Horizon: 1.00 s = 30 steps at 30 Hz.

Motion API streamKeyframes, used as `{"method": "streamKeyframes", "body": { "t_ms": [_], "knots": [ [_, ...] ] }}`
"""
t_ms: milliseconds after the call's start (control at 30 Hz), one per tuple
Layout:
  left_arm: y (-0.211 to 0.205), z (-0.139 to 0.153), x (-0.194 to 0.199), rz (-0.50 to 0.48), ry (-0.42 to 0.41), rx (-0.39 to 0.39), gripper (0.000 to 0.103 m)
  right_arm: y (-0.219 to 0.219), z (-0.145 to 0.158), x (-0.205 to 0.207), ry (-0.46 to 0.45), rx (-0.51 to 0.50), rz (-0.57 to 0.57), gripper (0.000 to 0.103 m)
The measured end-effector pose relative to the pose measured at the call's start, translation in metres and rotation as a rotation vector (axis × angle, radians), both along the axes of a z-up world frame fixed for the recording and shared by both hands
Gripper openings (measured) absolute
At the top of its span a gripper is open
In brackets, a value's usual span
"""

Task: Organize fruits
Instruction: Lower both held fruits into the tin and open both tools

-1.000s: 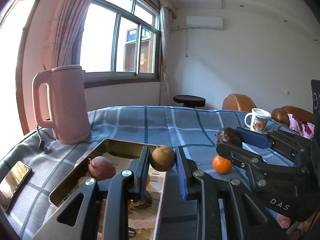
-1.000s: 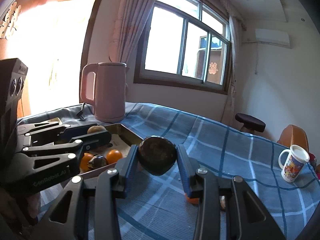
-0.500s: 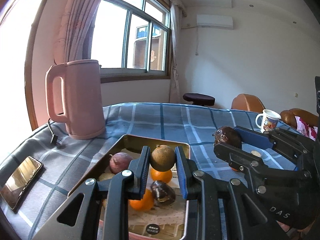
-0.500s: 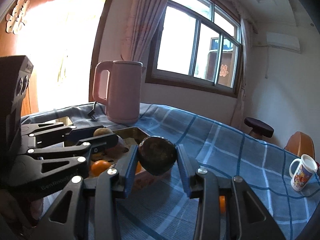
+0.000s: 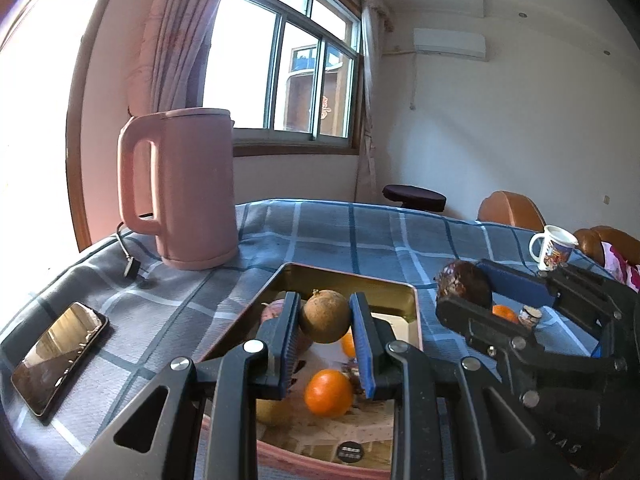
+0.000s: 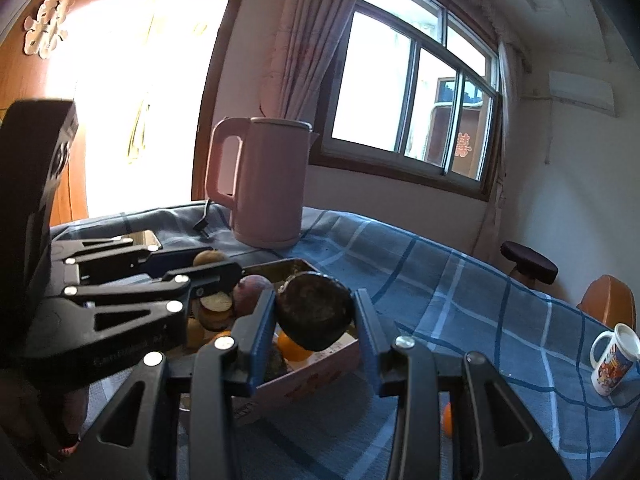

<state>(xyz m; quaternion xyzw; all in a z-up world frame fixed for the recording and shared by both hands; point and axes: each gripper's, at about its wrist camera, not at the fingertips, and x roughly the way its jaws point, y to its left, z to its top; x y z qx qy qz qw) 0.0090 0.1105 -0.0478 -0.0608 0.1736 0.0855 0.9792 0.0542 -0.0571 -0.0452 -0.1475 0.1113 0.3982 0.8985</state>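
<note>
My left gripper (image 5: 325,314) is shut on a round brown fruit (image 5: 325,317) and holds it above the gold-lined tray (image 5: 352,277). In the tray lie an orange (image 5: 329,393), a reddish-purple fruit (image 6: 252,286) and other fruit, partly hidden by the fingers. My right gripper (image 6: 315,314) is shut on a dark wrinkled fruit (image 6: 314,312) above the tray's near right corner (image 6: 320,364). The two grippers stand side by side. Another orange (image 5: 505,314) lies on the blue checked cloth, right of the tray.
A pink kettle (image 5: 184,188) with its cord stands behind the tray on the left. A phone (image 5: 60,356) lies near the table's left edge. A printed mug (image 6: 614,354) stands at the far right. Beyond the table are a stool and brown chairs.
Both grippers have moved left with their fruits still held. The tray now lies under the left gripper, and the right gripper has come over the tray's corner.
</note>
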Motion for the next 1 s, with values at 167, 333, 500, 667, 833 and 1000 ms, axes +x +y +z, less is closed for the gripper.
{"method": "streamKeyframes", "body": {
  "t_ms": [167, 333, 500, 667, 833, 1000],
  "knots": [
    [0.010, 0.000, -0.003, 0.018, 0.004, -0.008, 0.027, 0.010, -0.002, -0.001, 0.004, -0.013, 0.017, 0.042],
    [0.017, -0.003, -0.003, 0.030, 0.022, -0.012, 0.027, 0.018, -0.004, -0.002, 0.007, -0.026, 0.029, 0.042],
    [0.027, -0.005, -0.003, 0.046, 0.041, -0.025, 0.027, 0.026, -0.007, -0.003, 0.012, -0.043, 0.040, 0.042],
    [0.032, -0.006, -0.002, 0.056, 0.057, -0.035, 0.027, 0.033, -0.011, -0.004, 0.018, -0.057, 0.048, 0.042],
    [0.037, -0.010, 0.001, 0.055, 0.086, -0.046, 0.027, 0.037, -0.016, -0.004, 0.032, -0.074, 0.054, 0.042],
    [0.036, -0.013, 0.002, 0.045, 0.105, -0.049, 0.027, 0.039, -0.019, -0.002, 0.046, -0.088, 0.060, 0.042]
  ]
}}
